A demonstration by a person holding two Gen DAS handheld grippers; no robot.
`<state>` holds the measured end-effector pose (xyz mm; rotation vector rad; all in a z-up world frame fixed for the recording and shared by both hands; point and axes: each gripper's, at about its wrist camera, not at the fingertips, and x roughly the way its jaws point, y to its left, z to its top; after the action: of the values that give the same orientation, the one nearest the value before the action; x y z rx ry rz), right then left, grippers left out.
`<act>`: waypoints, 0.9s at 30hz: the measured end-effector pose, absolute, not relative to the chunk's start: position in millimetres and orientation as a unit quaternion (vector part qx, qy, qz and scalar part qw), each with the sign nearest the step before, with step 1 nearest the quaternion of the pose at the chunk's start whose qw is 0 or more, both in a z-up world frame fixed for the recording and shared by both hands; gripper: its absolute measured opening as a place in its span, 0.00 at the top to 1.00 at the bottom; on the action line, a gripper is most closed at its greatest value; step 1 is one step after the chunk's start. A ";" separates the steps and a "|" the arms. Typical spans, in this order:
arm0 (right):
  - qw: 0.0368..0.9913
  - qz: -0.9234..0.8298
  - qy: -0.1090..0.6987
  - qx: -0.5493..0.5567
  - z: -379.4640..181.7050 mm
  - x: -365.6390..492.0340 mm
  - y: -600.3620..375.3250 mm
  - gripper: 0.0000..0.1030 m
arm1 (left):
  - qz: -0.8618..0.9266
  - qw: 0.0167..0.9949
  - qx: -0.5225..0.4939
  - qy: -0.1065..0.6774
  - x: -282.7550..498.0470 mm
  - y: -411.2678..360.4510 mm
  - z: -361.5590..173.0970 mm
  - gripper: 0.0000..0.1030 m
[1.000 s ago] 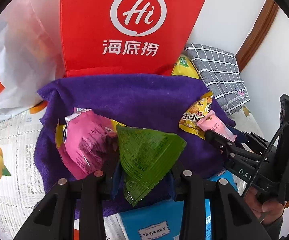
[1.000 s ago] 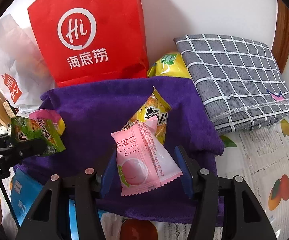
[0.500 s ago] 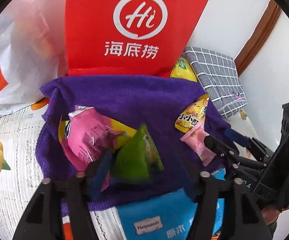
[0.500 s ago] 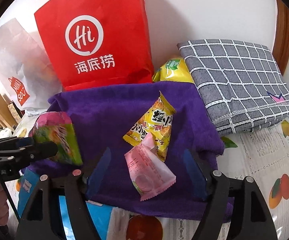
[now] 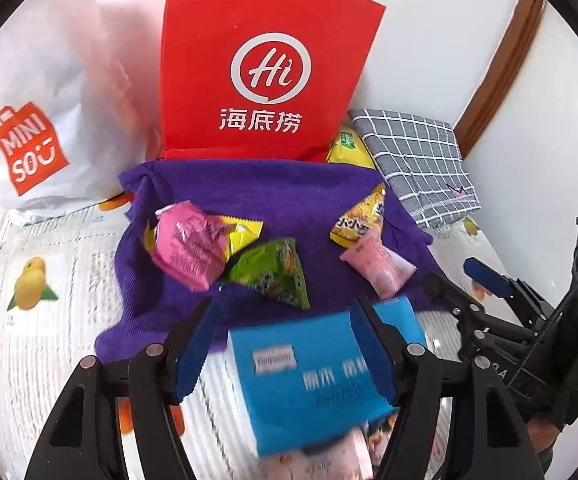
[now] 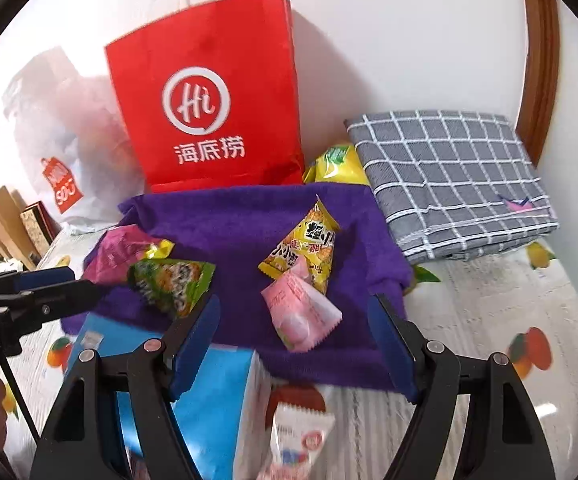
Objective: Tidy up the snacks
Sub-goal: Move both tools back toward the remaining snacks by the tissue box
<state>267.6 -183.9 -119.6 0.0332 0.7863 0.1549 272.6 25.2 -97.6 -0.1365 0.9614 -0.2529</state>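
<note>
Nearest the left wrist camera, the left tool is seen released, its jaws having just been opening, with nothing gripped; a blue box lies blurred below and between its blue pads. The right tool is likewise released, its jaws wide apart over the near edge of the purple towel, and nothing is pressed by them. A white-and-pink packet is seen just beneath it on the fruit-printed cloth.

On the towel, the green snack packet lies free beside the magenta packet, the two touching. Toward the right side, the pale pink peach packet rests against the yellow snack packet.

Behind the towel, a red paper bag stands upright against the wall, with a white plastic bag to its left. A yellow-green pouch and a folded grey checked cloth are found to its right.
</note>
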 end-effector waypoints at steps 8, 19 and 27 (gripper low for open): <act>0.916 0.053 0.398 0.026 -118.5 225.9 -200.1 0.26 | -0.129 0.880 -0.040 0.456 231.5 29.5 -99.7 0.36; 0.899 0.034 0.436 0.036 -141.9 182.9 -208.3 0.26 | -0.145 0.885 -0.028 0.442 194.3 44.4 -112.7 0.36; 0.887 0.012 0.460 0.026 -163.3 168.2 -205.3 0.22 | -0.173 0.871 -0.057 0.457 194.8 53.4 -133.0 0.36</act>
<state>168.2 -205.3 -163.3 0.0543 0.9567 0.0255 194.8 53.4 -133.0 -0.1184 0.9553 -0.3621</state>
